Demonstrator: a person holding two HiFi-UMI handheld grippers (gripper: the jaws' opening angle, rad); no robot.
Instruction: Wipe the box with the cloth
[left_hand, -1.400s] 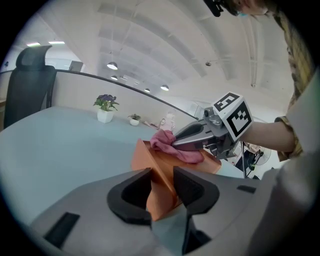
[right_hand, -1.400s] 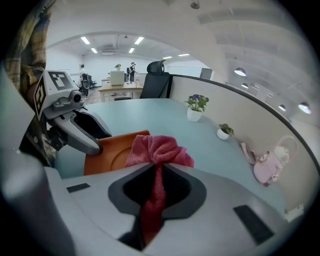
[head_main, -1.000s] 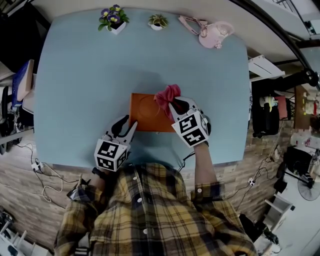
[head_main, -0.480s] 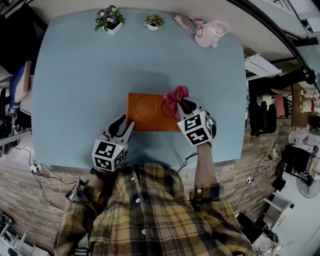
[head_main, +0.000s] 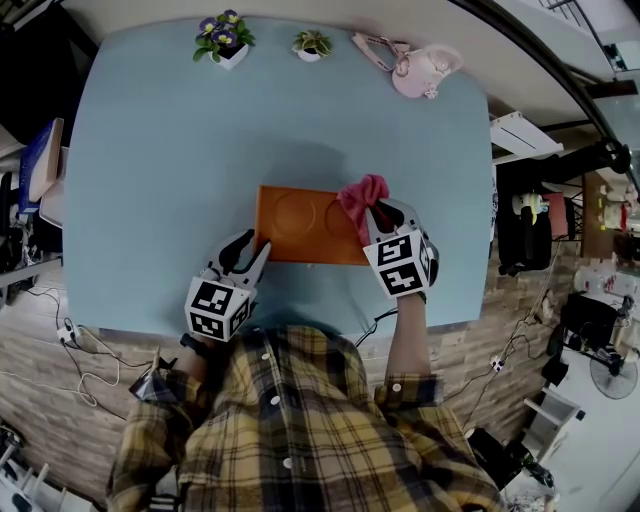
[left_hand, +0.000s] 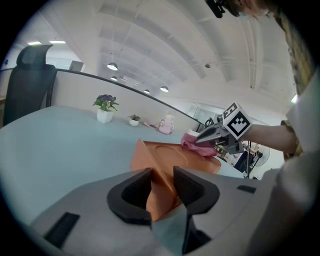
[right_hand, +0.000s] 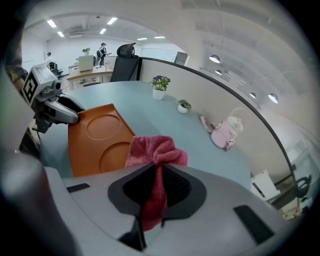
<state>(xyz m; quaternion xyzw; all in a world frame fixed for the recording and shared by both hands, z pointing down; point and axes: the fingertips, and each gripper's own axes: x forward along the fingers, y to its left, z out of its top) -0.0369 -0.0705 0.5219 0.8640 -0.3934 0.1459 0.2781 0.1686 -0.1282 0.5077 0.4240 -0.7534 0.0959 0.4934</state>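
Box (head_main: 300, 225): orange, flat, with two round recesses in its top. It lies on the table (head_main: 150, 150) with one long side toward me.
Left gripper (left_hand: 162, 182): at the box's near left corner. My jaws pinch that corner, and orange fills the gap between the pads.
Right gripper (right_hand: 159, 180): at the box's right end, pointing steeply down. My jaws are pressed together on the cloth.
Cloth (right_hand: 155, 150): pink-red towelling, bunched. One fold runs back between my right jaws and the rest bulges out ahead of them. The bunch sits at the box's far right corner, overhanging the right edge. I cannot confirm whether it presses on the top.
Flowers (head_main: 226, 38): purple blooms in a white pot, well beyond the box's left end.
Plant (head_main: 312, 44): small, green, in a white pot, well beyond the box's middle.
Kettle (head_main: 425, 70): pink, well beyond the box's right end.
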